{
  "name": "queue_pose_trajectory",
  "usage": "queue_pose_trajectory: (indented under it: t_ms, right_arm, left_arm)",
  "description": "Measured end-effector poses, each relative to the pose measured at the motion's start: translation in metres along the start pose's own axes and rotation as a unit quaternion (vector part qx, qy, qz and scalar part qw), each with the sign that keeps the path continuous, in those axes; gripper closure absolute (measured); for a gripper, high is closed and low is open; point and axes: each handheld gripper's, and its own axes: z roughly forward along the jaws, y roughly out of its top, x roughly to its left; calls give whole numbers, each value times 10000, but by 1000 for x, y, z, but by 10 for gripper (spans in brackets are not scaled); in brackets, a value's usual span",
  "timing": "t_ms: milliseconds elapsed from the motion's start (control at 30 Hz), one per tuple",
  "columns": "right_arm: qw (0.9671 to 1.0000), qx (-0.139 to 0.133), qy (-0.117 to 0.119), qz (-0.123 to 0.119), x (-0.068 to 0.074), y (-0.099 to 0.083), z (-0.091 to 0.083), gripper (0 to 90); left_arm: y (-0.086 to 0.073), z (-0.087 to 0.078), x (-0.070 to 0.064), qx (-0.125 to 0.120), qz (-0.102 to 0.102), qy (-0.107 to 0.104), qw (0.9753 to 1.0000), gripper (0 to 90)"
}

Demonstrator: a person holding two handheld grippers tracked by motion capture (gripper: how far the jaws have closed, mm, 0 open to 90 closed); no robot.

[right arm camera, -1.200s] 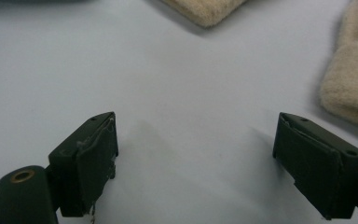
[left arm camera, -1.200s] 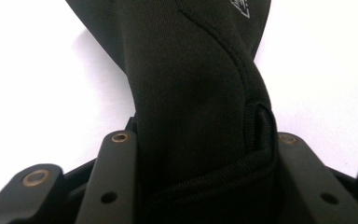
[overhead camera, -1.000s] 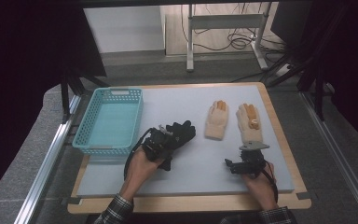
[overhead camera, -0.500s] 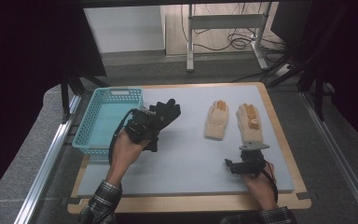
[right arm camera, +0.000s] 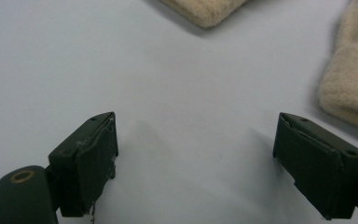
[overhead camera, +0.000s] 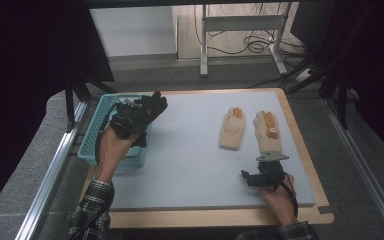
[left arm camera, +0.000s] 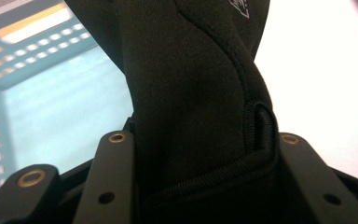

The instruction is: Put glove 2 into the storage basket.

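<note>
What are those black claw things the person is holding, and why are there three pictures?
Those are hand-held grabbers, one in each hand, each with two black jaws that pinch. The big picture comes from a camera above the table. The other two come from small cameras riding on the grabbers, looking along their jaws. The left gripper is pinching a black glove and holds it at the edge of a blue basket. The right gripper is open and holds nothing, low over the table. Just beyond it lie two beige gloves, side by side.
</note>
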Motion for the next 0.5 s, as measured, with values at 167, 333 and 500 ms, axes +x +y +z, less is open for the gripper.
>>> queue_pose_trajectory:
  t_ms: [167,333,500]
  right_arm:
    - [10000,-1,-4,-6,0,0,0,136]
    - [10000,0,-2,-5,0,0,0,136]
    - [10000,-7,-14,-18,0,0,0,136]
  left_arm:
    - [-4,5,21,80,-165,147,9997,590]
    - [-12,14,47,236,-461,274,9983,586]
    - [-22,27,67,519,-662,448,9955,582]
